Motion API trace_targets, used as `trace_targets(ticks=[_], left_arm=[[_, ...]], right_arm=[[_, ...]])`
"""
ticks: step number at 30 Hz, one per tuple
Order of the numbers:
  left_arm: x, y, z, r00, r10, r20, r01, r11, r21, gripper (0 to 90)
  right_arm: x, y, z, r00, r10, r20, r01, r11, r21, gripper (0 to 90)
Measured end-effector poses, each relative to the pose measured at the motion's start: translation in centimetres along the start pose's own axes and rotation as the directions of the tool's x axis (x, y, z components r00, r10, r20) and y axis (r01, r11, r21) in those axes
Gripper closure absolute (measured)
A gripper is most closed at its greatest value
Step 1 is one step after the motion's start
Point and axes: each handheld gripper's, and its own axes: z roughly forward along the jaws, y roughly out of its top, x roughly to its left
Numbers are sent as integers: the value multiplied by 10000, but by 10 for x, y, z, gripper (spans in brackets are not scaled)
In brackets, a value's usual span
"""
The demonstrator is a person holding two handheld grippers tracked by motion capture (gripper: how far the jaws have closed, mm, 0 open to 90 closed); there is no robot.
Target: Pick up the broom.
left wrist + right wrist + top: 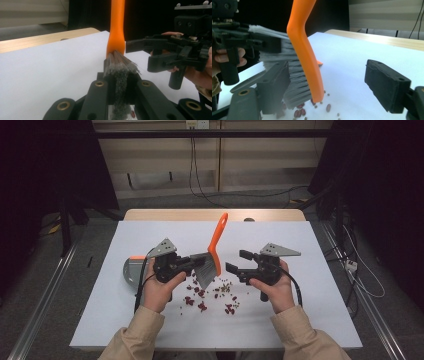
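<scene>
- No brand, label or legible writing is showing on the brush, the grippers or the table.
- The left gripper (192,261) is clamping the grey bristles of the orange-handled brush (212,254); in the left gripper view its jaws are pressing on the bristle tuft (121,75) from both sides.
- The brush is standing nearly upright over the middle of the white table (300,320), handle leaning toward the far side, bristle tips hanging just above the table.
- The right gripper (237,261) is sitting just right of the brush with its jaws spread wide, gripping nothing; in the right gripper view the handle (305,50) is standing between its jaws.
- Scattered red beans (202,306) are lying near and below the bristles, well inside the near edge.
- A grey dustpan (131,270) is resting at the left, behind the left hand (160,290).
- Open table is lying to the far side and to the right.
</scene>
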Motion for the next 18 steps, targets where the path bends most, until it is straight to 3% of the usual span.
trace_targets(ticks=[9,18], left_arm=[[-5,3,4,9992,39,394,-39,10000,7,847],[-10,3,7,9970,23,779,-24,10000,17,846]], right_arm=[[-1,-8,2,9992,75,-384,-71,9999,115,253],[0,-8,3,9913,-36,-1313,26,10000,-77,410]])
